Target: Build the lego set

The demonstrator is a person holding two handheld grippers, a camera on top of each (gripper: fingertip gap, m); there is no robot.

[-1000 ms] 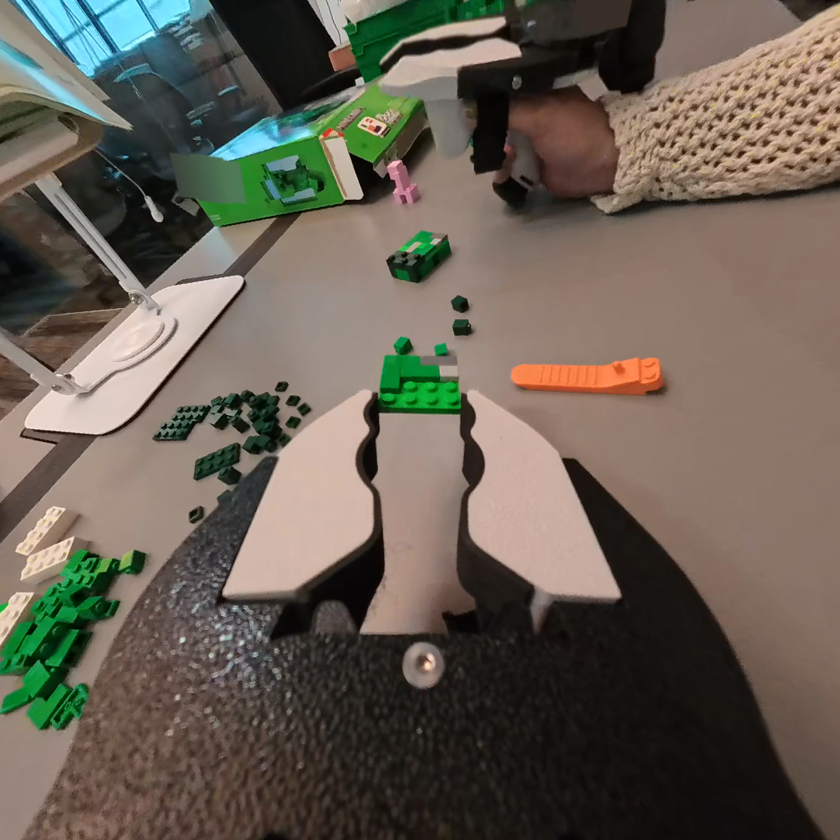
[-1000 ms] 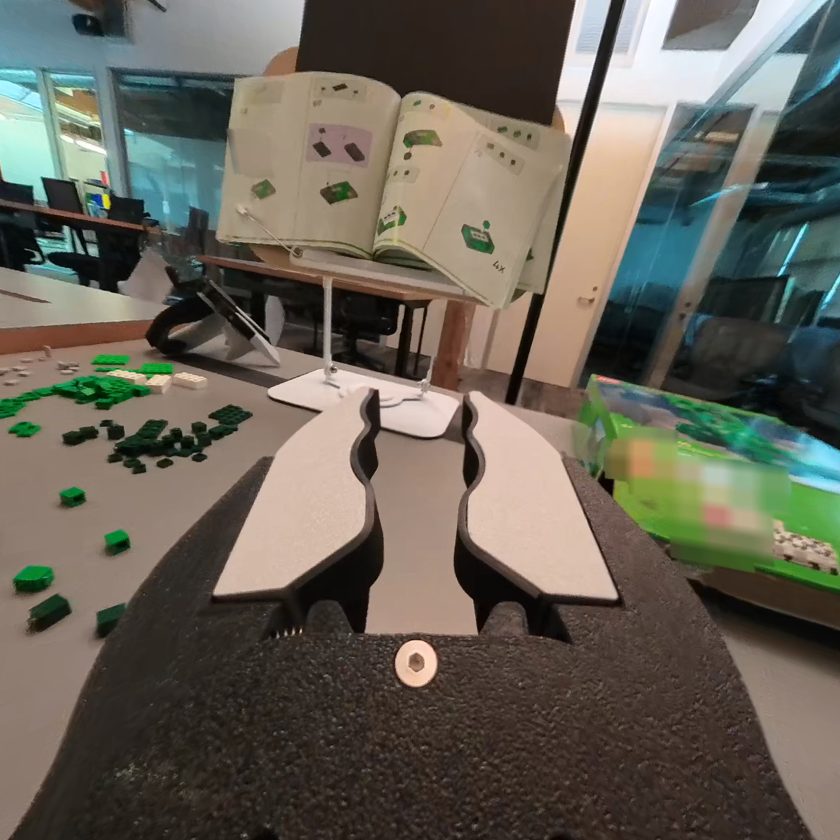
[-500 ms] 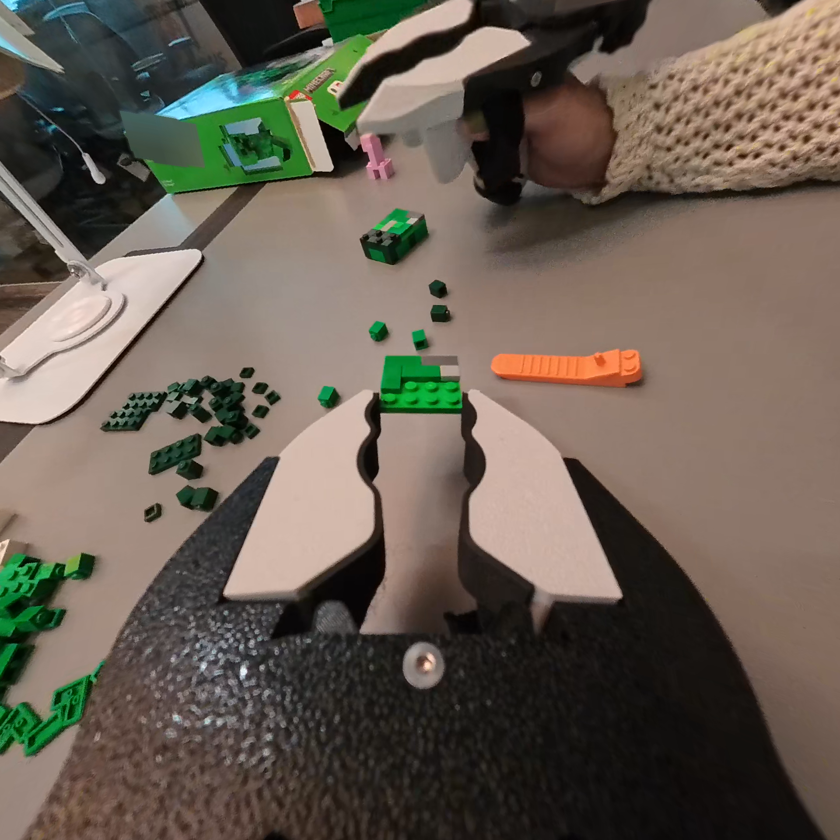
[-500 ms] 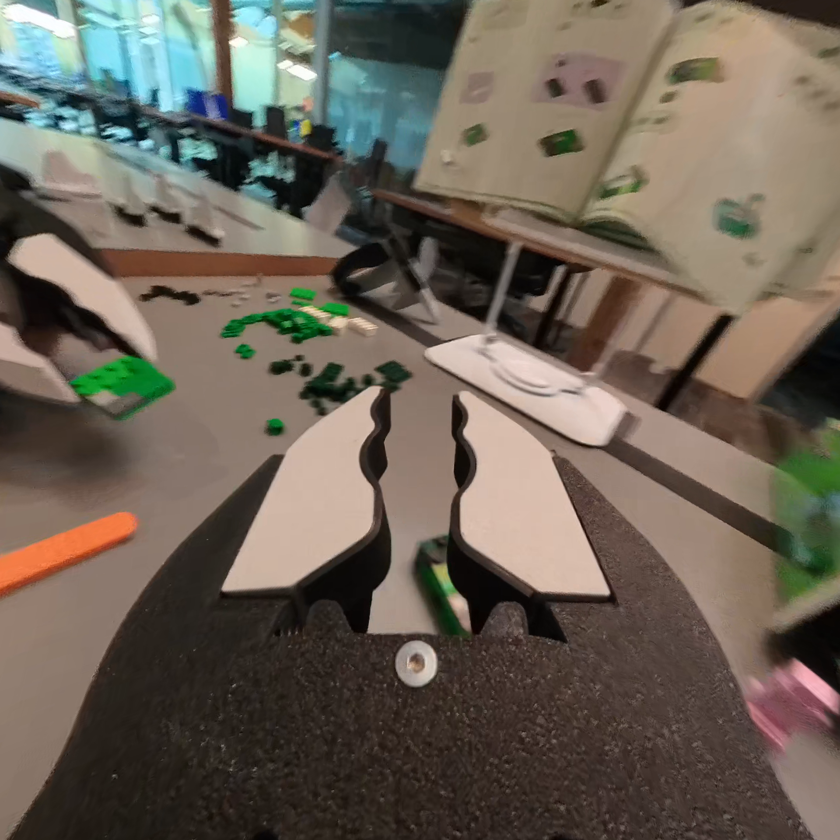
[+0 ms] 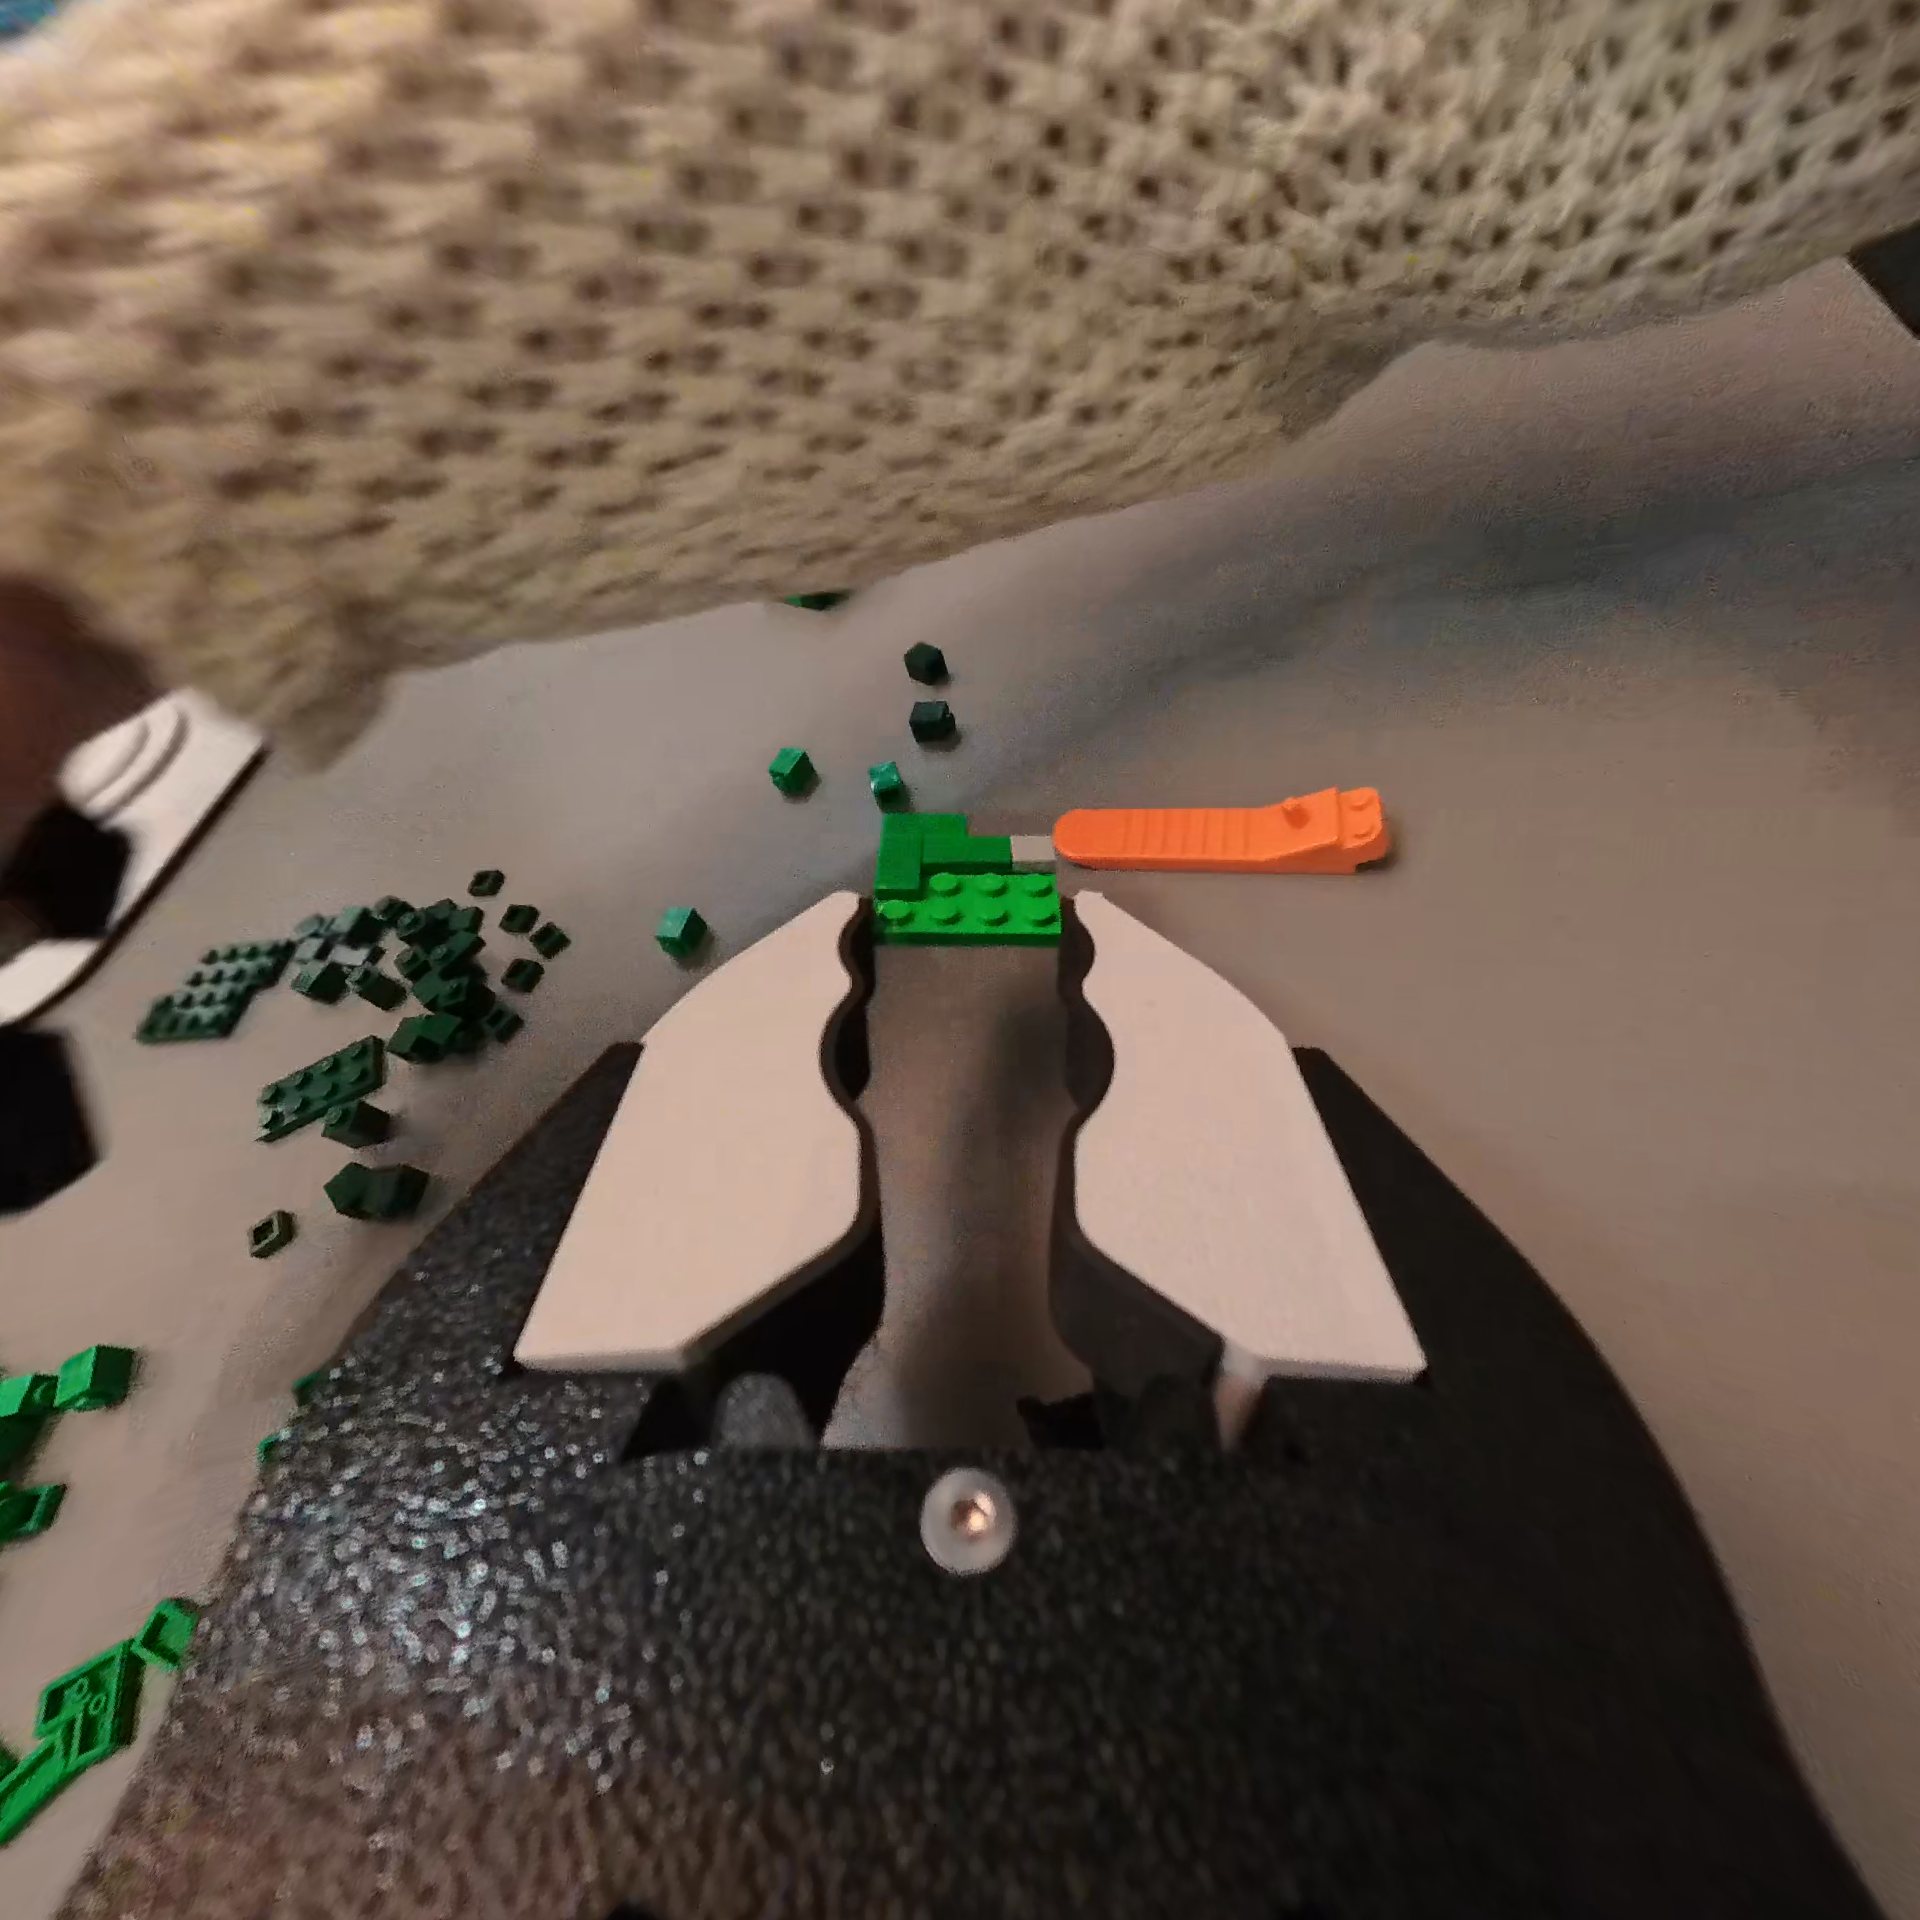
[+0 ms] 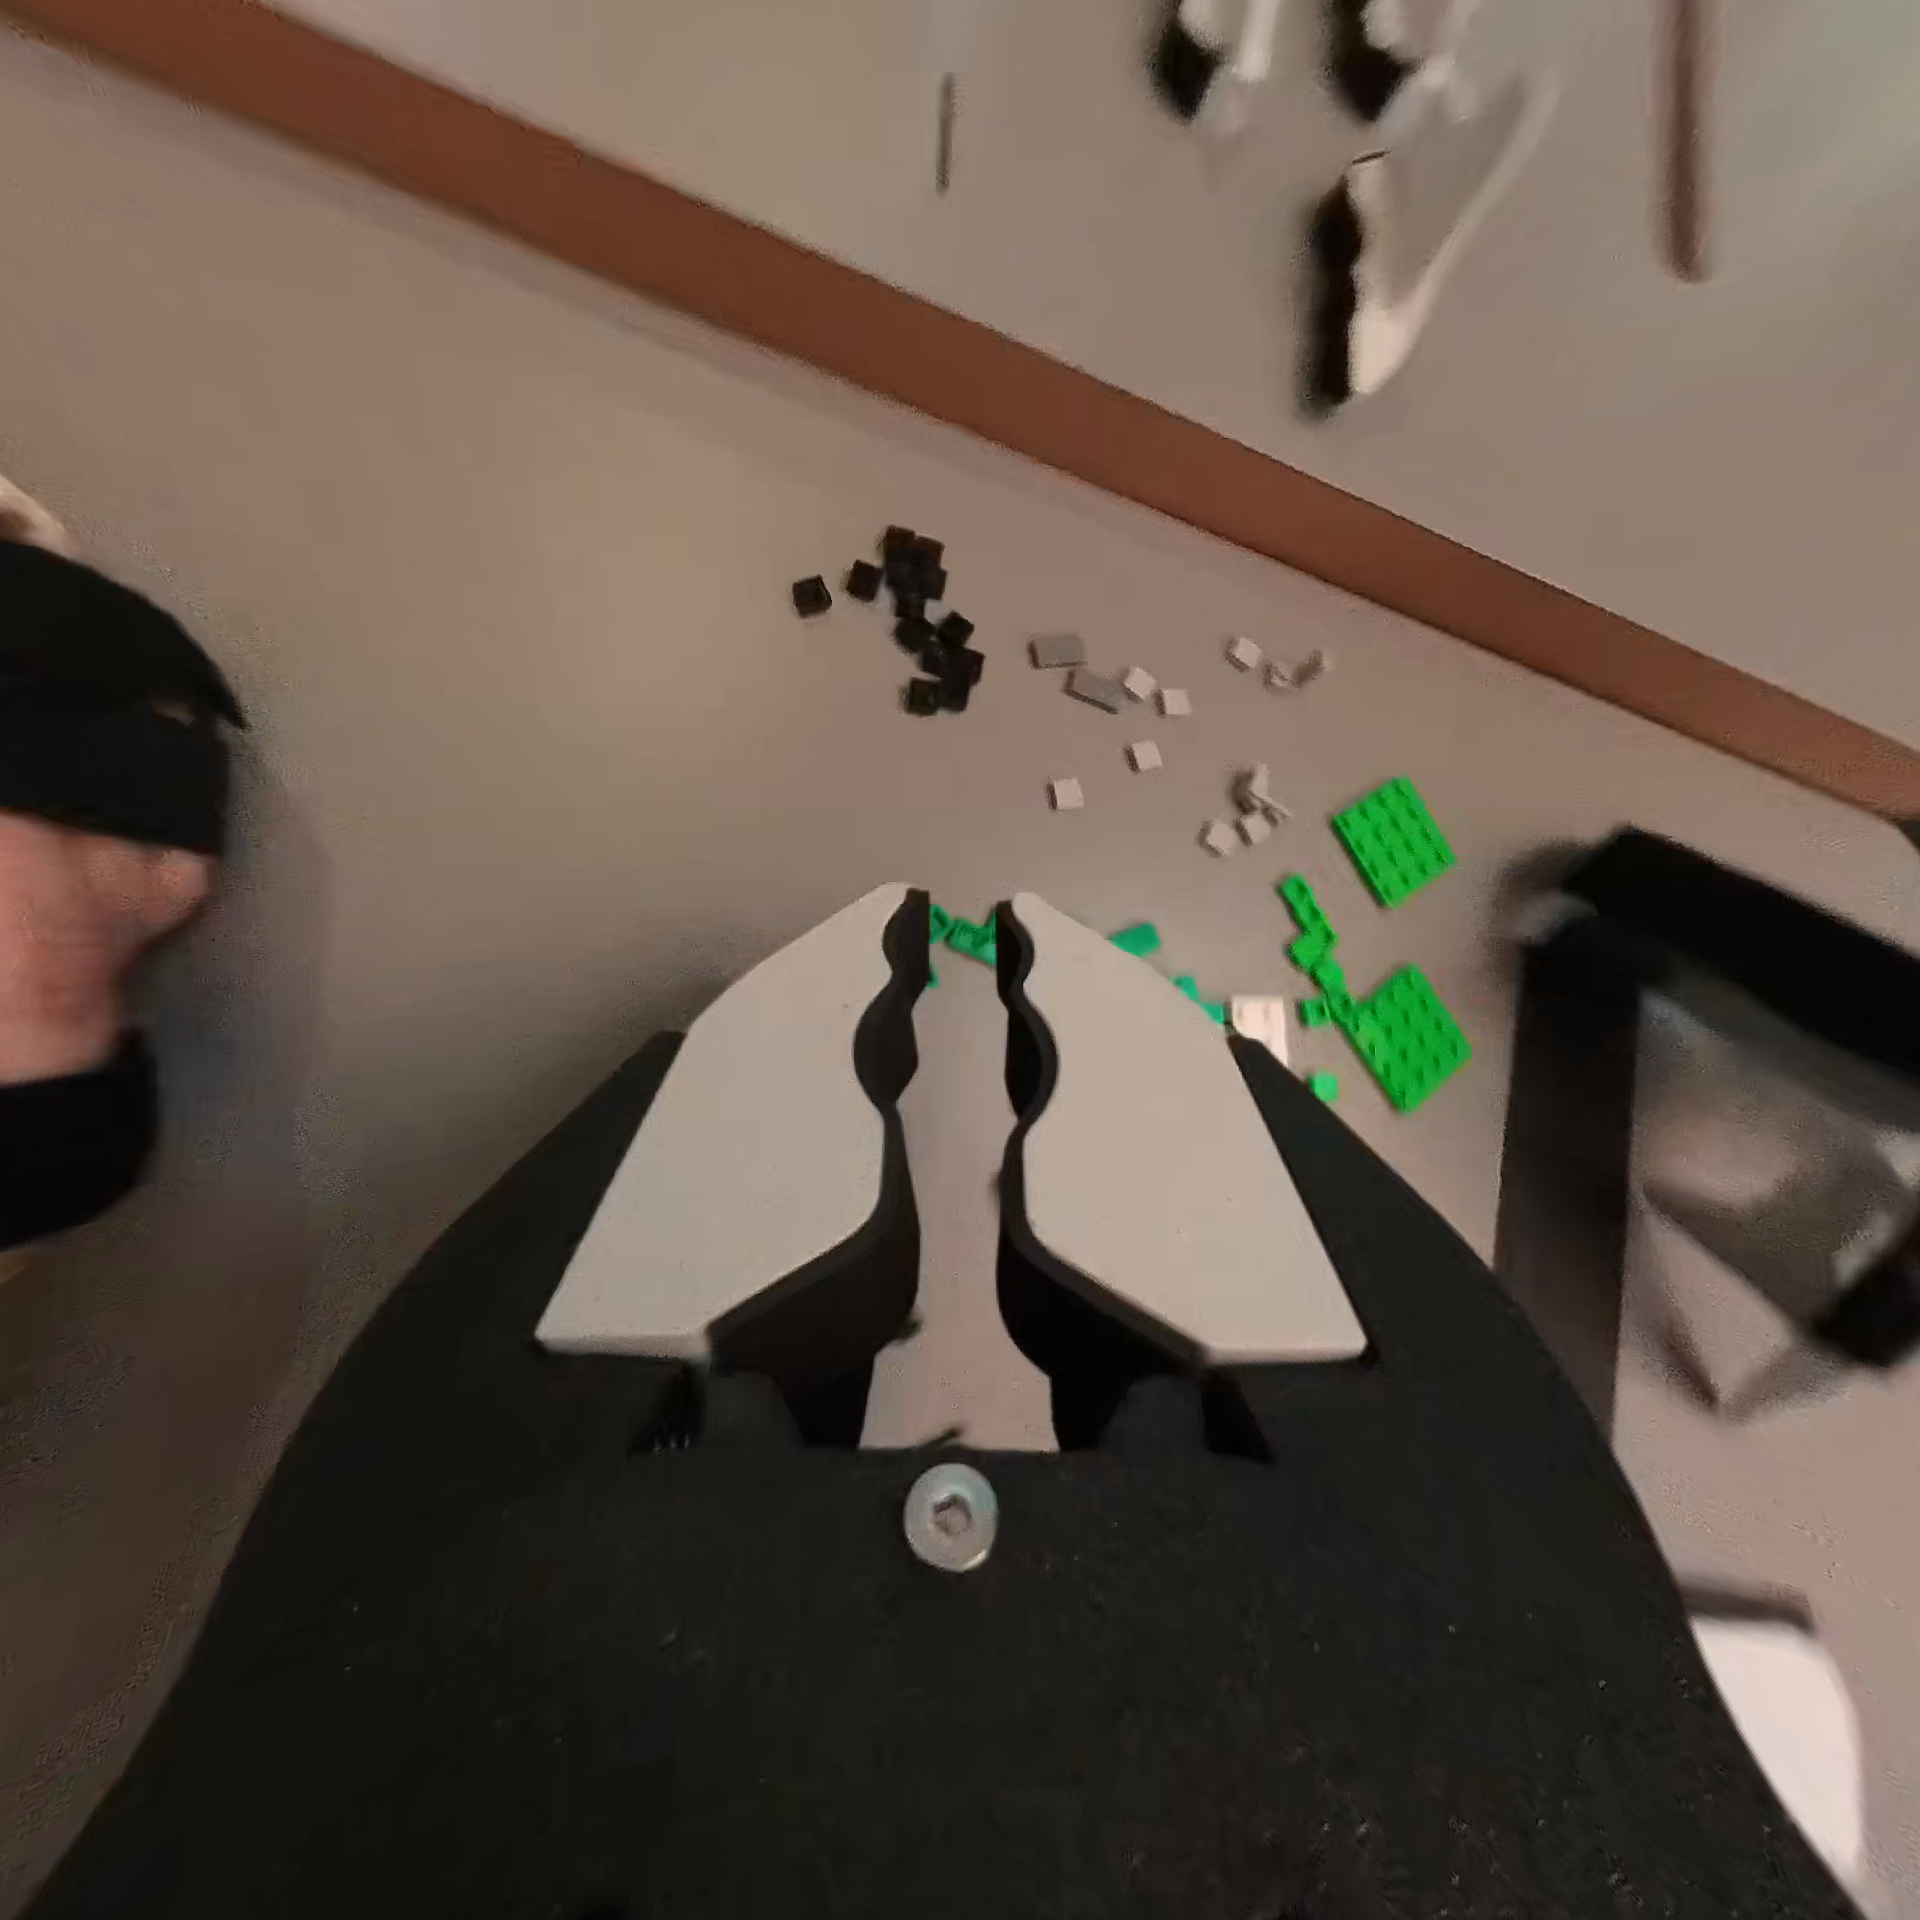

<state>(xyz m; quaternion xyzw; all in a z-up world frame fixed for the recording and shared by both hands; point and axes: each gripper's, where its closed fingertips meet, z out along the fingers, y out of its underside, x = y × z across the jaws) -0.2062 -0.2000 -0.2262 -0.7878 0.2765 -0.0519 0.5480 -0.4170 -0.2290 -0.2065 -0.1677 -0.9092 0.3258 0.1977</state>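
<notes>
Green assembly (image 5: 966,894) clamped in left gripper (image 5: 966,920) (right gripper (image 6: 961,914) empty).

My left gripper (image 5: 968,914) pinches something at its fingertips. My right gripper (image 6: 961,906) stands narrowly parted, its sleeved forearm (image 5: 831,291) crossing at twelve o'clock.

Indoor worktable (image 6: 436,436) (grey, wood-edged)

grey tabletop (image 5: 1558,1091) | brown edge strip (image 6: 935,353) | dim, soft light
</notes>
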